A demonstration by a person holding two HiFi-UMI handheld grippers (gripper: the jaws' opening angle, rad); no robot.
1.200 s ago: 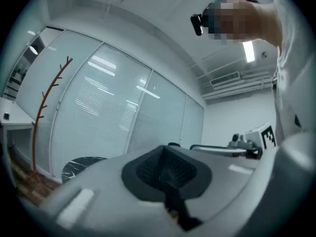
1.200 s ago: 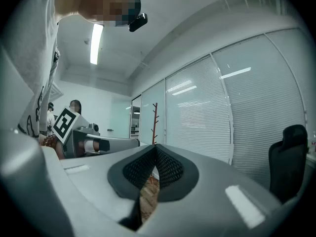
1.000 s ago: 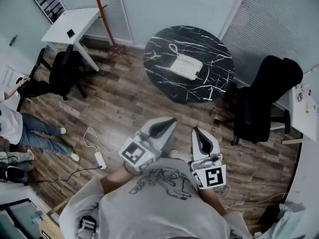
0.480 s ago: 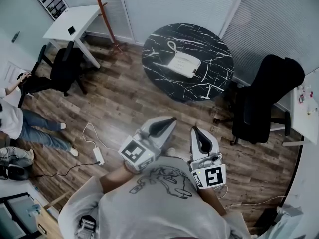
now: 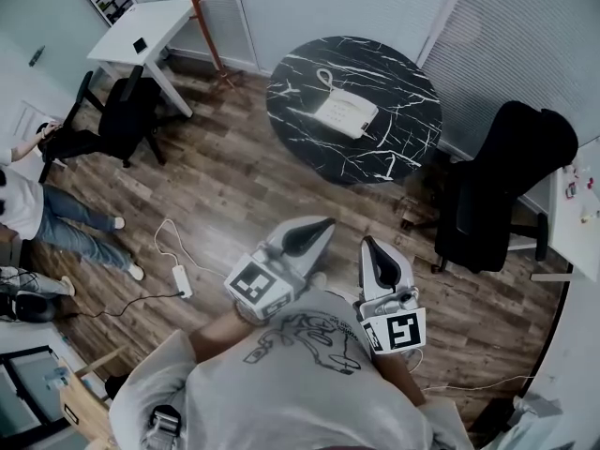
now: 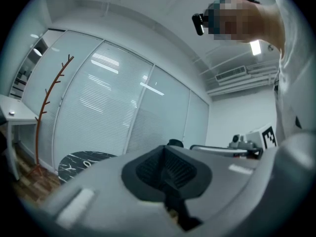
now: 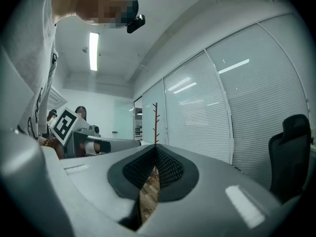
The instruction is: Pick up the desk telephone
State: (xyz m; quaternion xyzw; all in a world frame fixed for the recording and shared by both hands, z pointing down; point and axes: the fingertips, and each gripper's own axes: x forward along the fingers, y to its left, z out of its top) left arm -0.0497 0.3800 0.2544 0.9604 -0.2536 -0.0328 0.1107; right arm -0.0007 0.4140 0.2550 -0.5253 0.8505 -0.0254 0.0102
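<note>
A white desk telephone (image 5: 344, 115) with a coiled cord lies on a round black marble table (image 5: 394, 73) at the top middle of the head view. My left gripper (image 5: 323, 223) is held in front of my chest, well short of the table, its jaws shut and empty. To its right, my right gripper (image 5: 366, 244) is likewise shut and holds nothing. In the left gripper view the table's edge (image 6: 79, 161) shows low at the left; the phone itself is hidden there. The right gripper view shows only its closed jaws (image 7: 156, 149) and the room beyond.
A black office chair (image 5: 497, 186) stands right of the table. A red coat stand (image 5: 202, 26), a white desk (image 5: 141, 36) and another black chair (image 5: 117, 125) are at the upper left. A power strip with cable (image 5: 178, 279) lies on the wood floor. A person's legs (image 5: 66, 232) are at the left.
Both grippers have stayed shut. The table and the phone have slid slightly up the head view, and the floor things at the left have shifted as I move.
</note>
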